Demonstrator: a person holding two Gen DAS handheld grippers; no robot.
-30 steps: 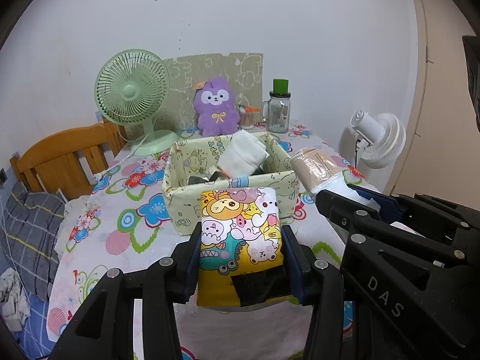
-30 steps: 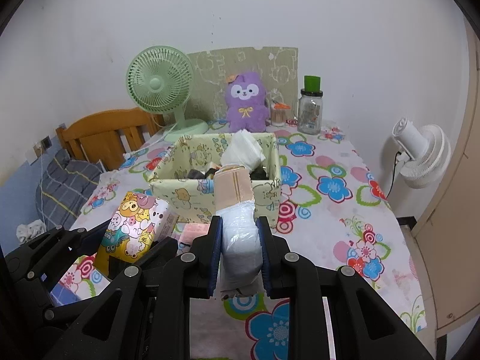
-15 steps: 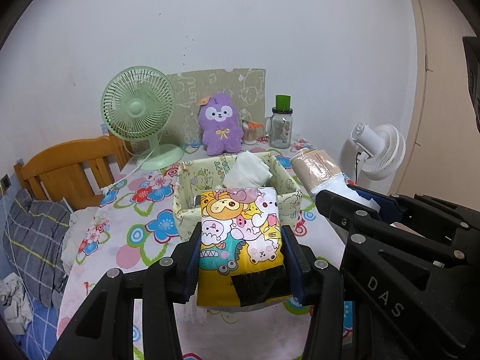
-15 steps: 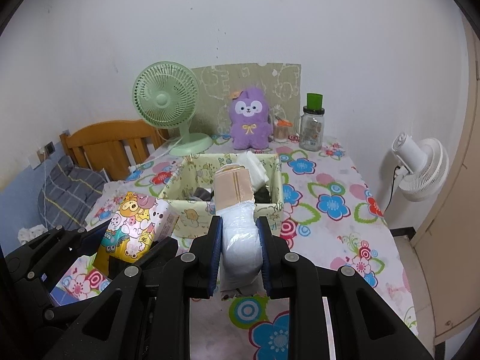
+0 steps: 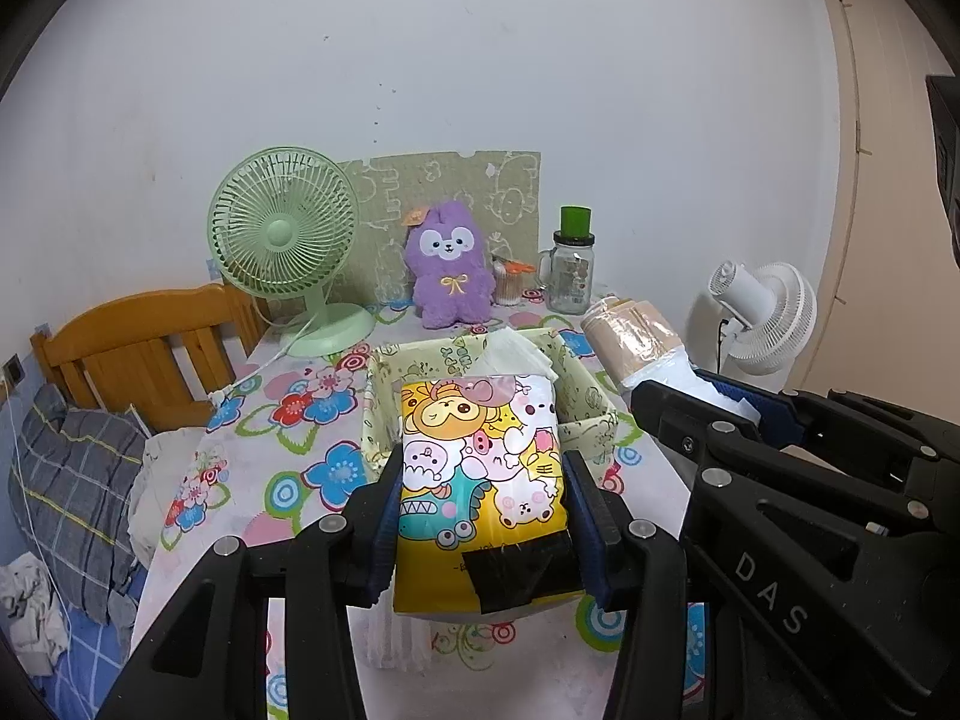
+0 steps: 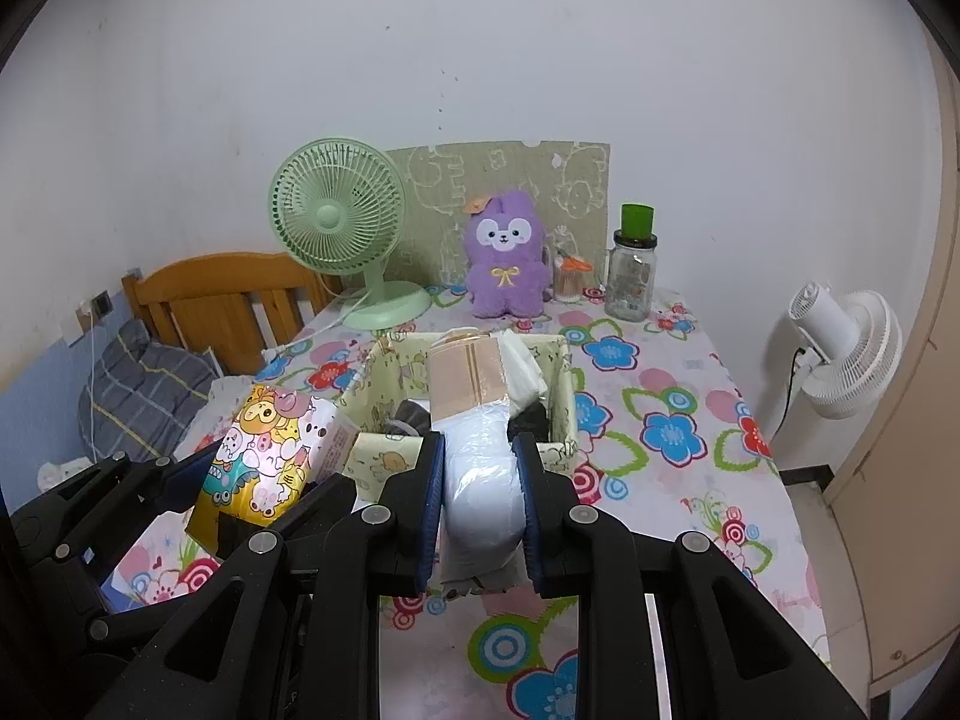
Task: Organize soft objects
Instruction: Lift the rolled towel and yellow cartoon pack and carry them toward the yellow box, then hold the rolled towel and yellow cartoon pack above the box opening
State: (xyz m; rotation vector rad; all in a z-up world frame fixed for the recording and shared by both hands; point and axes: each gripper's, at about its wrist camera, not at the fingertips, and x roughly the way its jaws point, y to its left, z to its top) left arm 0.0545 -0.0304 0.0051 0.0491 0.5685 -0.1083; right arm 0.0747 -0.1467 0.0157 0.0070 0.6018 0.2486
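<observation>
— Both hands have come up since a second ago. The storage box (image 5: 588,405) sits lower in each wrist view than it did, and more of the flowered tablecloth (image 5: 282,420) shows in front of it.

— Start on the left for me. What's that hand got?

— The left gripper (image 5: 483,516) is clamped on the cartoon tissue pack (image 5: 480,468), both blue pads pressed into its sides. The pack hangs clear of the cloth, just short of the box's near wall.

— And the grip hasn't slipped?

— No, the pack sits between the pads just as it did a moment back.

— Now the right.

— The right gripper (image 6: 483,498) is squeezed tight on a soft pack in clear plastic wrap (image 6: 477,450), white at the pads, beige at the far end. Its tip reaches out over the box's front edge.

— What's already in the box?

— A white wad of tissue (image 6: 522,369) and some dark things I can't make out.

— So where does that leave the tidying?

— Lifted, not yet dropped. I'd guess both packs go forward over the rim next; the purple plush (image 5: 447,267) at the back is untouched.
</observation>
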